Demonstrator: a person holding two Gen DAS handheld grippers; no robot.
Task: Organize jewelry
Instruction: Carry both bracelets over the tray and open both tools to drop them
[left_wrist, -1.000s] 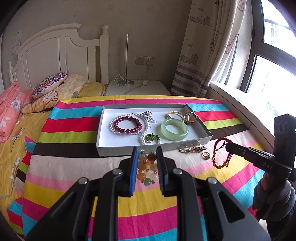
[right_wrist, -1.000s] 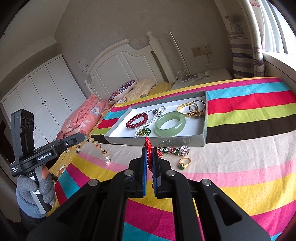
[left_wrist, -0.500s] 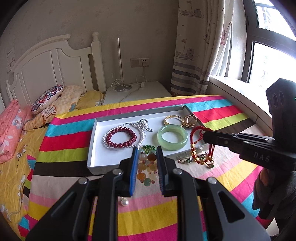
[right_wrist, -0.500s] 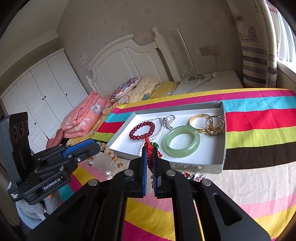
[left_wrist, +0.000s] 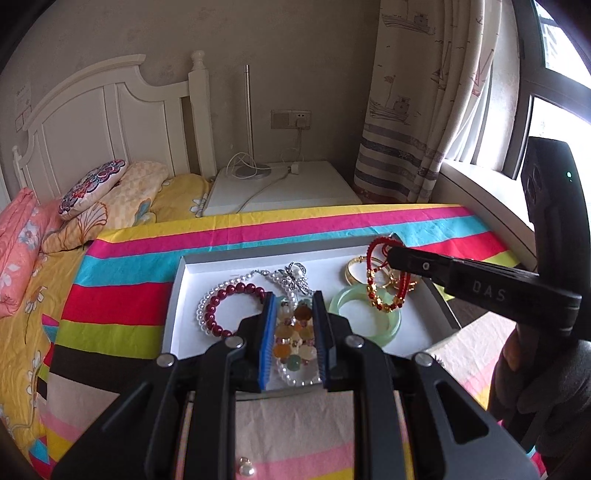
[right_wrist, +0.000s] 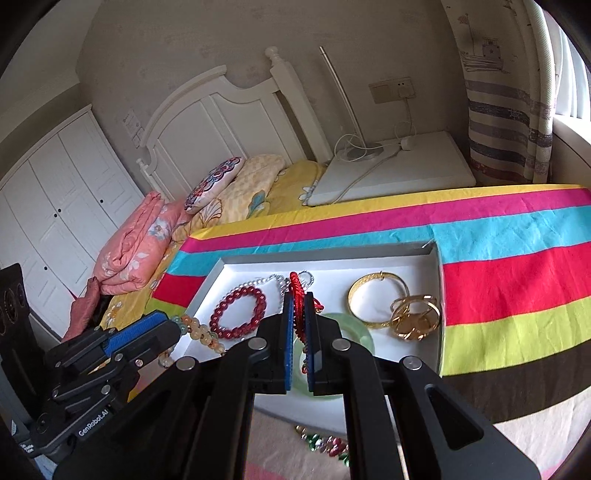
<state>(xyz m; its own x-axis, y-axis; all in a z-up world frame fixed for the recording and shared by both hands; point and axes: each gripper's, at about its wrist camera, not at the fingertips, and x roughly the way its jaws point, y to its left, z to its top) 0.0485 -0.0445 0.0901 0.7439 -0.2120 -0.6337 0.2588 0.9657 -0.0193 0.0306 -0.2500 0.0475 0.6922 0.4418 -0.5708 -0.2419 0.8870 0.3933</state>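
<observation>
I hold both tools tilted downward over the shallow white cardboard tray (left_wrist: 177, 295) that sits on the bed's bright striped cloth (left_wrist: 122, 306). My left hand-held gripper (left_wrist: 294, 334) reaches in over the tray's near edge, its blue-padded jaws narrowed around a strand of amber, peach and green stone beads (left_wrist: 295, 332), which hangs between the pads above the tray floor. My right hand-held gripper (right_wrist: 298, 332) comes in from the right side, my gloved hand (left_wrist: 546, 373) wrapped round its handle, and its jaws are pinched almost together on a red cord bracelet with gold beads (left_wrist: 388, 280); the loop dangles from the tips just above the pale green jade bangle (left_wrist: 369, 321) and near the gold bangles (right_wrist: 395, 306) in the tray's right part. To the left of my held strand, a dark red bead bracelet (right_wrist: 238, 314) lies flat in the tray, ringed by a white pearl strand (left_wrist: 202, 310), with a silver chain and ornament (left_wrist: 295, 275) behind it. Outside the tray, on the cloth nearest me, lie two loose pearls (left_wrist: 245, 467) and a red and green jewelled brooch (right_wrist: 327, 443).
</observation>
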